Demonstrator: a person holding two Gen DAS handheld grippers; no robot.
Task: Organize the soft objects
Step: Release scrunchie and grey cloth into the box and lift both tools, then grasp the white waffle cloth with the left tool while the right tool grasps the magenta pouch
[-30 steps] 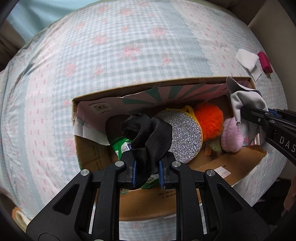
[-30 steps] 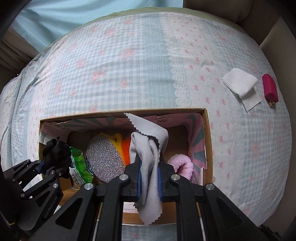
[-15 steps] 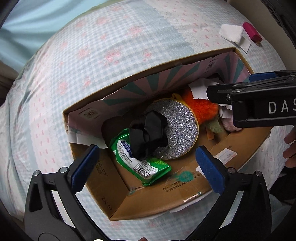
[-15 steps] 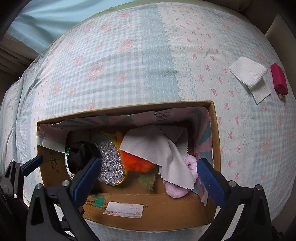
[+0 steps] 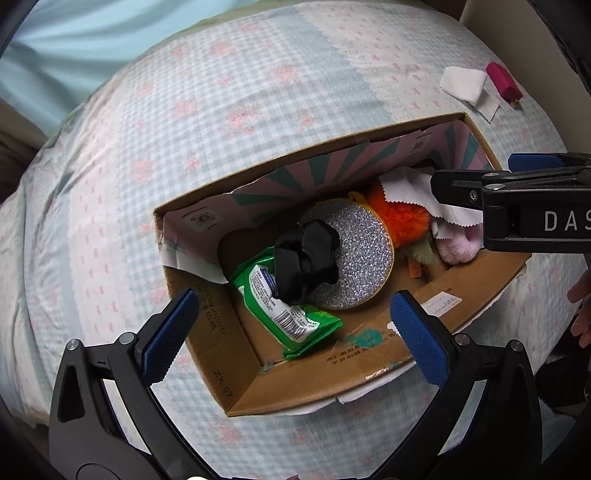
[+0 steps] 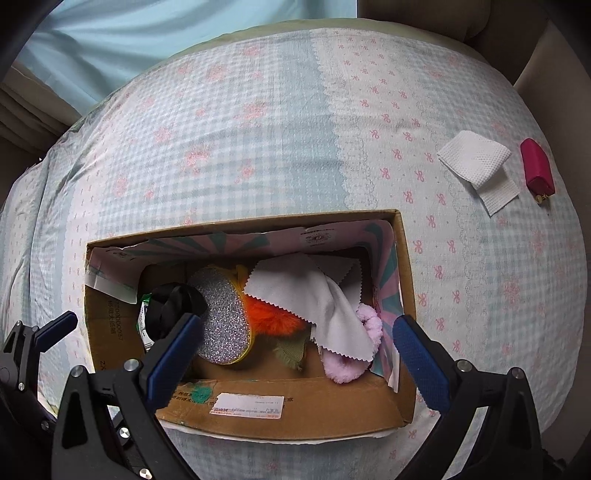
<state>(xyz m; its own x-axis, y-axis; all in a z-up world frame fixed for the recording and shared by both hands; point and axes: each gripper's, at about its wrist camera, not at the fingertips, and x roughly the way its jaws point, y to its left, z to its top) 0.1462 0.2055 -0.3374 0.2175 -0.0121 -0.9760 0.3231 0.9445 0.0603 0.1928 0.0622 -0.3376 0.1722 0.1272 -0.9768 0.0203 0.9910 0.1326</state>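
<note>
An open cardboard box (image 5: 236, 373) (image 6: 295, 413) lies on the bed. Inside are a black sock (image 5: 306, 258) (image 6: 173, 306) lying on a green wipes packet (image 5: 284, 306), a silver glitter disc (image 5: 354, 254) (image 6: 221, 321), an orange fluffy toy (image 5: 402, 218) (image 6: 269, 314), a grey zigzag-edged cloth (image 5: 410, 192) (image 6: 314, 295) and a pink fluffy item (image 5: 458, 247) (image 6: 347, 365). My left gripper (image 5: 291, 332) is open and empty above the box's near left part. My right gripper (image 6: 295, 350) is open and empty above the box's near right part.
A folded white cloth (image 5: 467, 86) (image 6: 480, 166) and a small magenta case (image 5: 502, 83) (image 6: 537, 171) lie on the checked bedspread (image 6: 258, 147) beyond the box to the right. The bed's edge runs behind, with a pale blue curtain (image 6: 147, 33).
Both grippers opened. The left let the black sock fall onto the wipes packet and disc; the right dropped the grey cloth over the orange and pink toys. Both have pulled back.
</note>
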